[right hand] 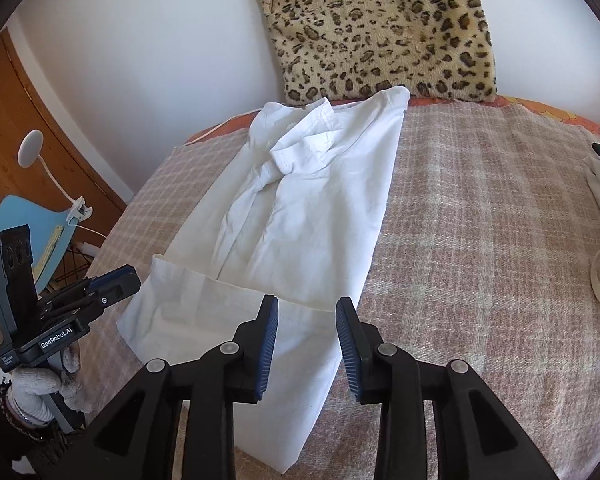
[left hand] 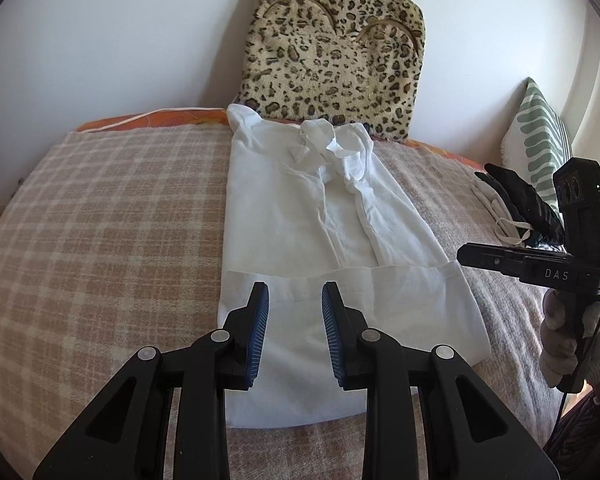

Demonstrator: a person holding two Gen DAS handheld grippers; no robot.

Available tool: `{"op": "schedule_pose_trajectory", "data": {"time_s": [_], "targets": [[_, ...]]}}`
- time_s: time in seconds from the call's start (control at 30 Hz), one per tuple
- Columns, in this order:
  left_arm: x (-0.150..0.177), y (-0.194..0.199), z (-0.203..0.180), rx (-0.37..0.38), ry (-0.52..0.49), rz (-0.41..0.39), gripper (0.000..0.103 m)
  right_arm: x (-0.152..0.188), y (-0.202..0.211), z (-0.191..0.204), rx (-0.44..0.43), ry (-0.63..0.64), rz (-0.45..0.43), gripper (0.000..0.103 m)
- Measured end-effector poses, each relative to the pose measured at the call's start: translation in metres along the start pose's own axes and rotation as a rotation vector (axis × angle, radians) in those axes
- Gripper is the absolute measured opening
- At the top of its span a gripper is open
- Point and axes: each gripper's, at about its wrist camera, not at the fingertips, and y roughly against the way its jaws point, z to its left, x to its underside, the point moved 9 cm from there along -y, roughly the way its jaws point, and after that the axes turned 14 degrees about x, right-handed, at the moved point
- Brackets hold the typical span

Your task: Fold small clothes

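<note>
A white collared shirt (left hand: 320, 216) lies flat on the plaid blanket (left hand: 100, 220), collar towards the wall. Its sides are folded inward and its bottom part (left hand: 380, 300) is folded up over the body. My left gripper (left hand: 294, 300) hovers over that folded bottom part, open, with nothing between its blue pads (left hand: 260, 312). My right gripper (right hand: 306, 312) is open too, above the shirt's (right hand: 300, 208) near right edge, and its pads hold no cloth. In the left wrist view the right gripper (left hand: 466, 256) reaches in from the right. In the right wrist view the left gripper (right hand: 134, 280) sits by the shirt's near left corner.
A leopard-print cushion (left hand: 332, 52) leans on the wall behind the collar. A green-striped pillow (left hand: 540, 136) and a pile of dark and white garments (left hand: 516, 204) lie at the right. Left of the bed stand a wooden cabinet (right hand: 20, 120) and a blue chair (right hand: 24, 216).
</note>
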Motion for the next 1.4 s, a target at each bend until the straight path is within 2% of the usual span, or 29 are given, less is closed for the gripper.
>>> {"op": "schedule_pose_trajectory", "data": {"time_s": [0.03,0.07,0.13,0.23,0.4,0.63,0.67,0.73,0.87,1.0,1.07,1.2,1.3,1.4], "targets": [[-0.002,0.0,-0.004,0.015,-0.002,-0.006,0.03,-0.003,0.001,-0.001,-0.003,-0.006,-0.008,0.036],[-0.004,0.0,-0.007,0.026,0.005,-0.01,0.041,-0.006,0.002,-0.003,-0.004,-0.013,-0.017,0.036],[-0.01,-0.001,-0.011,0.062,0.031,-0.02,0.048,-0.013,0.003,-0.01,-0.003,-0.033,-0.026,0.037],[-0.023,-0.003,-0.012,0.091,0.048,-0.014,0.048,-0.023,0.004,-0.022,-0.001,-0.064,-0.031,0.037],[-0.05,0.0,-0.003,0.088,0.056,-0.042,0.048,-0.039,0.002,-0.046,-0.013,-0.125,-0.023,0.037],[-0.091,-0.014,0.003,0.127,0.049,-0.01,0.048,-0.065,-0.009,-0.067,-0.017,-0.156,-0.006,0.037],[-0.098,-0.016,0.003,0.135,0.047,-0.006,0.051,-0.071,-0.01,-0.068,-0.019,-0.153,-0.011,0.037],[-0.115,-0.027,0.005,0.152,0.048,0.012,0.059,-0.084,-0.013,-0.07,-0.031,-0.147,-0.019,0.039],[-0.146,-0.057,0.007,0.169,0.046,0.039,0.059,-0.114,-0.025,-0.077,-0.046,-0.151,-0.032,0.04],[-0.166,-0.097,0.003,0.156,0.001,0.07,0.059,-0.145,-0.05,-0.09,-0.051,-0.178,-0.023,0.04],[-0.174,-0.117,0.0,0.185,0.008,0.085,0.059,-0.16,-0.065,-0.096,-0.055,-0.196,-0.017,0.04],[-0.183,-0.156,0.002,0.192,0.041,0.104,0.059,-0.183,-0.092,-0.102,-0.071,-0.21,-0.003,0.04],[-0.182,-0.183,-0.004,0.182,-0.003,0.141,0.059,-0.195,-0.113,-0.106,-0.083,-0.232,0.019,0.04],[-0.181,-0.207,-0.006,0.113,-0.092,0.186,0.059,-0.205,-0.131,-0.111,-0.101,-0.26,0.031,0.04]]}}
